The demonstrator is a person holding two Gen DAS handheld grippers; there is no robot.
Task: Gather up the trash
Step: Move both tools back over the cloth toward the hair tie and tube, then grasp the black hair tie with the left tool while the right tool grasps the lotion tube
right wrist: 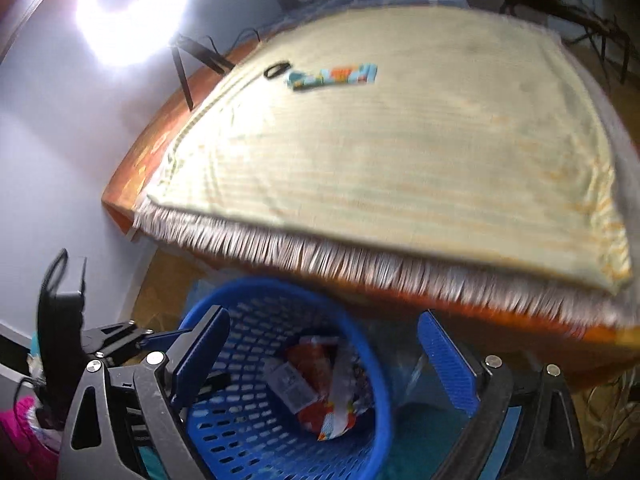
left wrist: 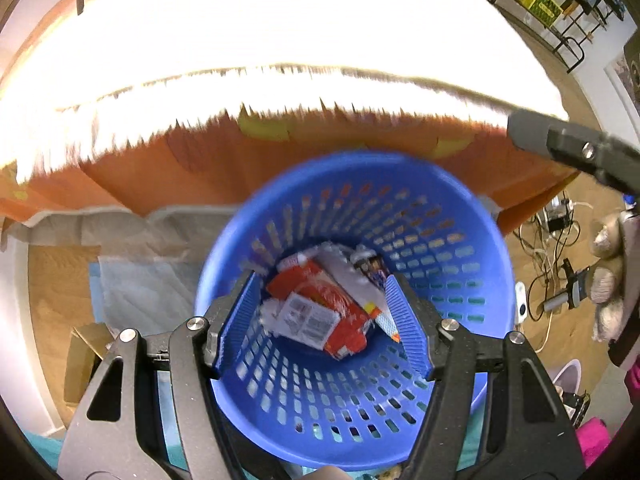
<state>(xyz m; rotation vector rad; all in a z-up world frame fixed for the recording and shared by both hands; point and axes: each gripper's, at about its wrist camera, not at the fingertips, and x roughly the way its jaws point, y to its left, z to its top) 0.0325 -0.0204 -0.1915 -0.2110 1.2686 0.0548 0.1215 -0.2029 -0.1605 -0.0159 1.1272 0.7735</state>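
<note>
Below our left gripper (left wrist: 320, 316) and right gripper (right wrist: 324, 364), both spread and empty, wrappers (left wrist: 320, 312) lie in the blue basket (left wrist: 460, 216).

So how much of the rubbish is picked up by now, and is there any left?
Done: several wrappers already lie at the bottom of the blue basket. In hand: nothing; the left gripper and right gripper are both open and empty above the basket. Left: one colourful wrapper on the fringed cloth covering the table, beside a small dark ring I can't identify.
</note>
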